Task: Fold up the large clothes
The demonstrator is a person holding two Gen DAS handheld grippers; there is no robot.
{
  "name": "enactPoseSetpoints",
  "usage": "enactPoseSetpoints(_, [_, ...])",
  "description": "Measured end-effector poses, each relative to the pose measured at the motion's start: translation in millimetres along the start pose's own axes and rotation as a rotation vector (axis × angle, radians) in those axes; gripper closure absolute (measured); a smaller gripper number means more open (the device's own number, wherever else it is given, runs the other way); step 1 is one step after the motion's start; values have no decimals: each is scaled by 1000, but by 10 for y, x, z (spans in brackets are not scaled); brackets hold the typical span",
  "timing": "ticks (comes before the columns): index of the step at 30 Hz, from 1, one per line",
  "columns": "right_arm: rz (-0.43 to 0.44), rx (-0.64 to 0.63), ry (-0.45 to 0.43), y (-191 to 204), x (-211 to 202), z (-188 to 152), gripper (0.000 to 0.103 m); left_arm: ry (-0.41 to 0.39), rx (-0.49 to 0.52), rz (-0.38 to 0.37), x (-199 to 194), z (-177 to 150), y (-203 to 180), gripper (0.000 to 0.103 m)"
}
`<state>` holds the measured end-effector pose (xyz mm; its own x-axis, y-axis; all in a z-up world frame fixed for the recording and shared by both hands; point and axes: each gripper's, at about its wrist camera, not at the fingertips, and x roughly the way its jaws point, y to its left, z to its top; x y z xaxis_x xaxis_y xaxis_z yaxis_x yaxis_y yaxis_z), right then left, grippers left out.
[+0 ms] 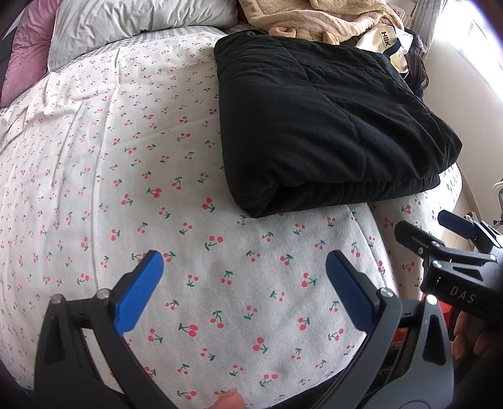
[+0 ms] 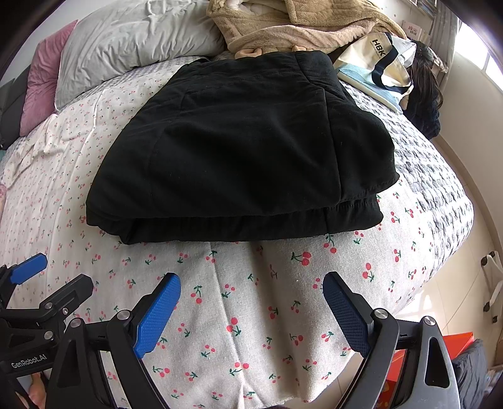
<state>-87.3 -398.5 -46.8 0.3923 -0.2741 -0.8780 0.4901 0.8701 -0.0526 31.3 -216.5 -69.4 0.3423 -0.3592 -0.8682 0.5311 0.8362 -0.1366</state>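
A: Checking tongs first. Left gripper (image 1: 245, 277) spread wide, nothing between the blue pads. Right gripper (image 2: 251, 299) same, splayed apart and empty.

B: Locating the garment next?

A: Black padded garment (image 2: 242, 151) lying on the cherry-print bedspread (image 2: 220, 314), already folded into a thick stack, layered edges facing the tongs. Seen from the right wrist: dead ahead at 12 o'clock, near. Seen from the left wrist: same garment (image 1: 314, 126) off toward 1 o'clock, farther out.

B: So right hand nearer?

A: Judging so, yes. Centred on the right tongs, offset to the side of the left ones.

B: Long axis?

A: Near edge running 9 to 3 across the right view, the stack reaching away toward 12. Hard to call which dimension is really longer under fisheye.

B: Task progress?

A: Looks close to finished, or one more fold left; cannot say which.

B: Clutter worth noting?

A: Grey pillow (image 2: 125, 41) at 11, beige fleece heap (image 2: 283, 28) at 12 beyond the garment, tote bag (image 2: 377, 59) at 1. All apart from the near edge.
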Motion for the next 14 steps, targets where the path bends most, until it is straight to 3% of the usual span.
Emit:
enactPoseSetpoints(10, [1, 4, 3, -11, 10, -14, 10, 7, 4, -34, 11, -21, -19, 0])
enactPoseSetpoints(14, [-1, 9, 11, -12, 23, -25, 10, -5, 11, -8, -38, -28, 6, 0])
